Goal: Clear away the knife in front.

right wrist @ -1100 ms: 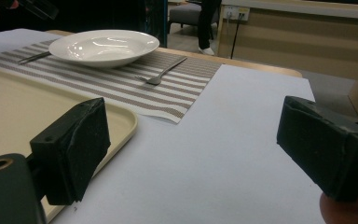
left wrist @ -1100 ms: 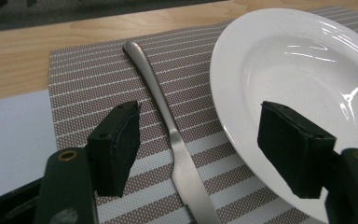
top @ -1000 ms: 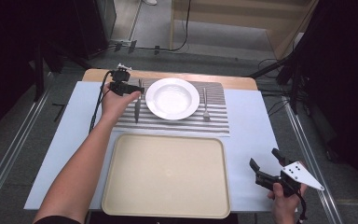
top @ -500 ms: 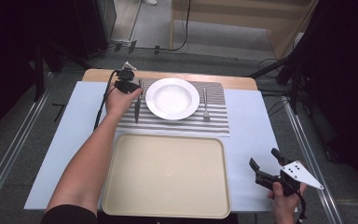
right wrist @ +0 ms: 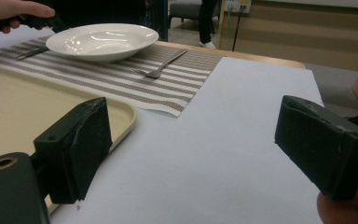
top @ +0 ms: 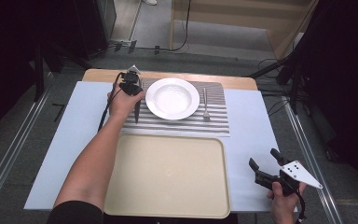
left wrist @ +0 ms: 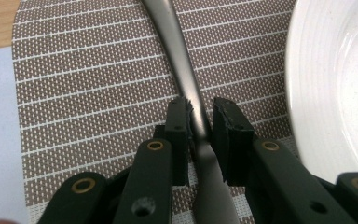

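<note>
Left gripper (left wrist: 199,122): I have it down on the placemat (left wrist: 88,93), its jaws have just been closing and now pinch the knife (left wrist: 186,84) at the narrow neck between handle and blade.
Knife: lies flat on the striped mat, just left of the white plate (top: 172,98), lengthwise away from me; in the high view my left hand covers part of it.
Right gripper (top: 266,167): jaws spread wide with nothing between them, held off the tray's (top: 168,175) right corner, over the pale blue table cover (right wrist: 223,140).
Fork (top: 205,103): on the mat, right of the plate, untouched.
Risk 1: I judge the grip sits on a thin, smooth, rounded bit of steel, so the knife could swivel or slide out as I lift.
Risk 2: the plate rim is just beside the right jaw; a sideways pull could knock it.
Risk 3: pads pressing into the weave might drag the mat along and shift plate and fork.
</note>
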The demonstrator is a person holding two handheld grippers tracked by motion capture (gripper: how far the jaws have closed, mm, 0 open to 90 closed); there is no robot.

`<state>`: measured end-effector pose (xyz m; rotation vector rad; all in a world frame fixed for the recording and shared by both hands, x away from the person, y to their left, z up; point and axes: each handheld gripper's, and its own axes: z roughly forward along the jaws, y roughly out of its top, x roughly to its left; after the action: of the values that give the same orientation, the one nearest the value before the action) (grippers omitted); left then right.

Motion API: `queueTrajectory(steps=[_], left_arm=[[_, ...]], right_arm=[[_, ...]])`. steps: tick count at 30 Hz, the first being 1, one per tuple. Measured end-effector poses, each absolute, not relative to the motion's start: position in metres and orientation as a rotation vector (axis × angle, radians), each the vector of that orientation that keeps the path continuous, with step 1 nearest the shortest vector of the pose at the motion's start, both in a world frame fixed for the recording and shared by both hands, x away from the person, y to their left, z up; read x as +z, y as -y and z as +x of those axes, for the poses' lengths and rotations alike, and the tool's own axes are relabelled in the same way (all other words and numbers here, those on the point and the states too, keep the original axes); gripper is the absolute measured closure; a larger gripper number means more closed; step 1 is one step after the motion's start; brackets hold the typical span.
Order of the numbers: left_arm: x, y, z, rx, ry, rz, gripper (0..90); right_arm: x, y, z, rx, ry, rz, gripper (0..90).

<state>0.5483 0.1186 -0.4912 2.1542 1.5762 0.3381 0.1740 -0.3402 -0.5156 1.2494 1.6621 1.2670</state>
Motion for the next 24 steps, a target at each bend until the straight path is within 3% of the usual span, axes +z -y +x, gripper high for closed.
queueTrajectory(steps=[11,24], left_arm=[[-0.488,-0.118,0.547,0.330,-1.641,2.163,79.1],[-0.486,-0.163,0.517,0.263,-1.623,2.171,78.9]], right_arm=[[-0.516,0.340,0.173,1.269,-1.667,1.254,12.2],[-0.516,0.337,0.175,1.265,-1.679,1.249,12.7]])
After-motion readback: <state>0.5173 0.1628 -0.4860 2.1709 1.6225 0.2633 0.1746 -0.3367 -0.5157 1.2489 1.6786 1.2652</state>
